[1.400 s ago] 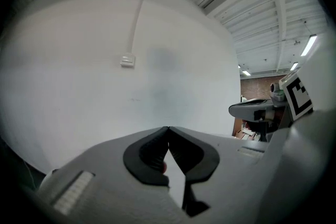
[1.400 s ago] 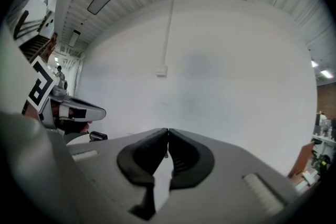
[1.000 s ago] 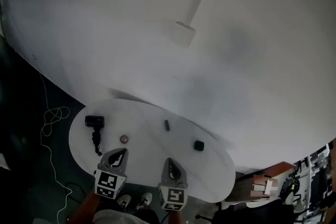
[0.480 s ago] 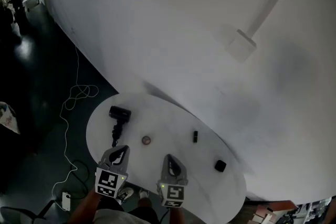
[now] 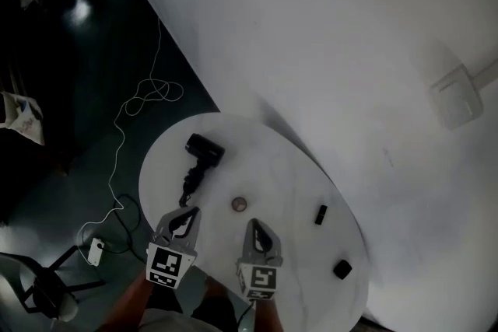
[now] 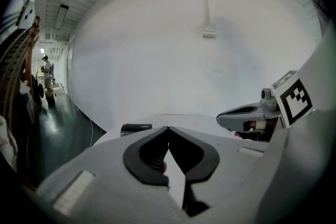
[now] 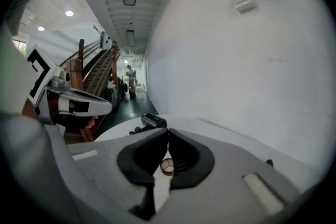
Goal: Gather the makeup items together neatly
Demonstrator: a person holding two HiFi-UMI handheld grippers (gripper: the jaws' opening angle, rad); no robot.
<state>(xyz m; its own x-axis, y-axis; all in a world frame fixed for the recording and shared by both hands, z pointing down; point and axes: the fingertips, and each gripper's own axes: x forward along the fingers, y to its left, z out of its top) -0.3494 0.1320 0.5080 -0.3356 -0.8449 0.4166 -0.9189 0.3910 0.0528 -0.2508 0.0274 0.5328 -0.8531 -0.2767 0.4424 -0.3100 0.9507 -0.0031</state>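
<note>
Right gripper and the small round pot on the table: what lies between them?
Nothing: in the head view only bare white table separates the shut right gripper from the small round pot.

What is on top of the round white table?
On the table: a black hair dryer, a small round item, a short dark stick and a small dark block. The left gripper and right gripper hide its near edge.

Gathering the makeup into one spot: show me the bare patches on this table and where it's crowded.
Widest bare patch: between the small round pot and the black tube, running back to the rim of the table. Another lies between the right gripper and the small black case. Crowded: the left side, with hair dryer and cord.
</note>
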